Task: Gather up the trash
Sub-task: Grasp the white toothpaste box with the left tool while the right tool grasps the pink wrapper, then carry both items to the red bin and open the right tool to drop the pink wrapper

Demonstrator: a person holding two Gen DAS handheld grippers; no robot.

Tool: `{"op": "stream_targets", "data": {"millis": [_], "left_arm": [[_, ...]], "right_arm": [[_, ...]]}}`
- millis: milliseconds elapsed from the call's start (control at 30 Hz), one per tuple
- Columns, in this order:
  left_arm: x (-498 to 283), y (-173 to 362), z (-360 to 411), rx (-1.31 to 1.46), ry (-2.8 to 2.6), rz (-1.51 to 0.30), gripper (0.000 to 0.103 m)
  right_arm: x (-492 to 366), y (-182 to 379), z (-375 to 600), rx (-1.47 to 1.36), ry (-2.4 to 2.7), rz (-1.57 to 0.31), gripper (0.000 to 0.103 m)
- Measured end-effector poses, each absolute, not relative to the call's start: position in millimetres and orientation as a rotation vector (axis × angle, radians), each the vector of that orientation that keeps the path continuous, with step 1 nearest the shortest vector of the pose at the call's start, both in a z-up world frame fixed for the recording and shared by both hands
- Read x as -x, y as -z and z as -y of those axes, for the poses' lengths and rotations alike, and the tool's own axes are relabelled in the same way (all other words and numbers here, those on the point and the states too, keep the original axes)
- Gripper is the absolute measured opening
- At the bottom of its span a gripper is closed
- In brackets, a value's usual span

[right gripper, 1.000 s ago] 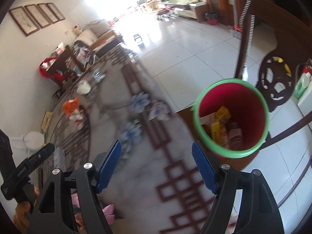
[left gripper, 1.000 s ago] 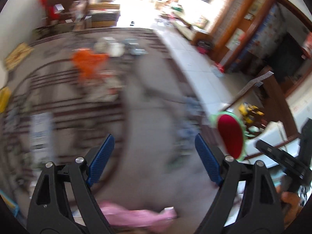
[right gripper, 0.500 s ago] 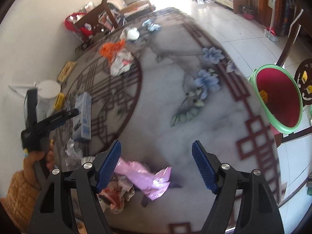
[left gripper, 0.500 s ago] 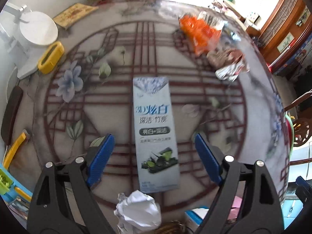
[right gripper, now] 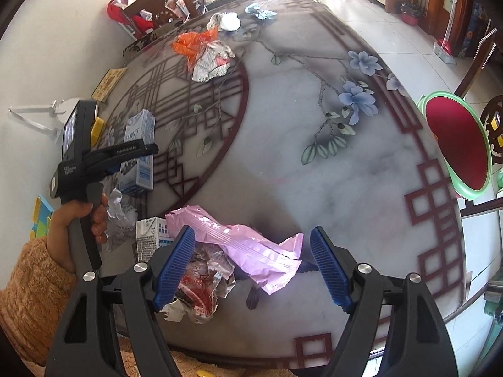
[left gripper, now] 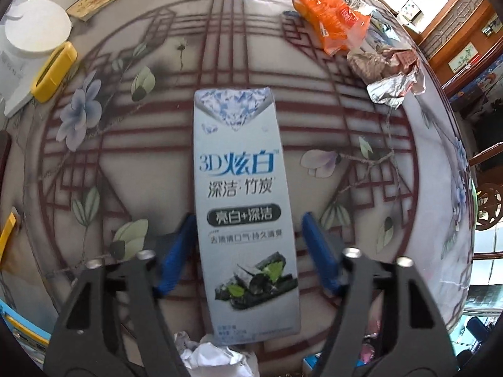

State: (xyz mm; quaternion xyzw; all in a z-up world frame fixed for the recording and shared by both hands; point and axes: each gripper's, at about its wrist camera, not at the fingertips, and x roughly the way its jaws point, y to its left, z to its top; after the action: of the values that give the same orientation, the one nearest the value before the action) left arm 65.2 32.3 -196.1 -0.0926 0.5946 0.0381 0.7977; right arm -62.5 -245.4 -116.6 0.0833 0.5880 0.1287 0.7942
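Straddling toothpaste box (left gripper: 245,207), left tongs (left gripper: 248,251) closing, not yet gripping, right tongs (right gripper: 251,267) apart above pink wrapper (right gripper: 251,248).

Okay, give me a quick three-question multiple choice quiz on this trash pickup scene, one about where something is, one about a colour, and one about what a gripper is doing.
1. Where does the toothpaste box lie?
A. flat on the table, between the left gripper's fingers
B. inside the bin
C. on the floor

2. What colour is the wrapper between the right gripper's fingers?
A. orange
B. pink
C. yellow

3. How does the right gripper stand?
A. shut on the wrapper
B. shut on nothing
C. open, pads clear of the wrapper

Answers:
1 A: the left wrist view shows the box on the patterned table with a blue pad on each side.
2 B: the crumpled film is pale pink.
3 C: gaps show between both pads and the wrapper.
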Motion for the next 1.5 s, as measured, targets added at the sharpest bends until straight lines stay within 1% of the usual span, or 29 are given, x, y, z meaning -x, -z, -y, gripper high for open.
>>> {"op": "stream_targets", "data": {"millis": [33,100,367,700,767,833,867,900,933,1067,1100,1500], "left_arm": [[-66,195,-33,0.201,-0.080,-1.275,0.047],[-68,194,-36,0.230,-0.066,-1.275,0.046],[-49,163,-37,0.268,-0.022,-1.190,0.046],[-43,121,-12,0.258,0.043,-1.092,0.046],[-42,113,-8,0.255,0.054,-1.072,0.046],[-43,105,-3,0.243,0.062,-1.051,0.046],[-42,102,-2,0.236,0.065,-1.042,0.046],[-42,98,0,0.228,0.068,-1.034,0.046],[-43,96,2,0.223,0.071,-1.028,0.046],[-43,91,7,0.218,0.078,-1.015,0.046],[-44,90,7,0.218,0.080,-1.015,0.046],[-40,82,34,0.176,0.129,-1.011,0.046]], "right_arm": [[62,118,243,-0.174,-0.281,-1.270,0.076],[61,122,236,-0.157,-0.299,-1.287,0.076],[53,138,215,-0.085,-0.351,-1.346,0.076],[44,167,194,0.016,-0.416,-1.414,0.075],[42,169,192,0.013,-0.431,-1.415,0.070],[41,170,193,0.011,-0.435,-1.410,0.058],[40,169,194,0.005,-0.436,-1.406,0.054],[39,169,195,0.002,-0.434,-1.403,0.037],[38,168,197,-0.007,-0.433,-1.399,0.033],[34,156,205,-0.048,-0.424,-1.355,0.026],[32,151,209,-0.058,-0.419,-1.337,0.023],[21,104,239,-0.168,-0.361,-1.184,0.023]]}}
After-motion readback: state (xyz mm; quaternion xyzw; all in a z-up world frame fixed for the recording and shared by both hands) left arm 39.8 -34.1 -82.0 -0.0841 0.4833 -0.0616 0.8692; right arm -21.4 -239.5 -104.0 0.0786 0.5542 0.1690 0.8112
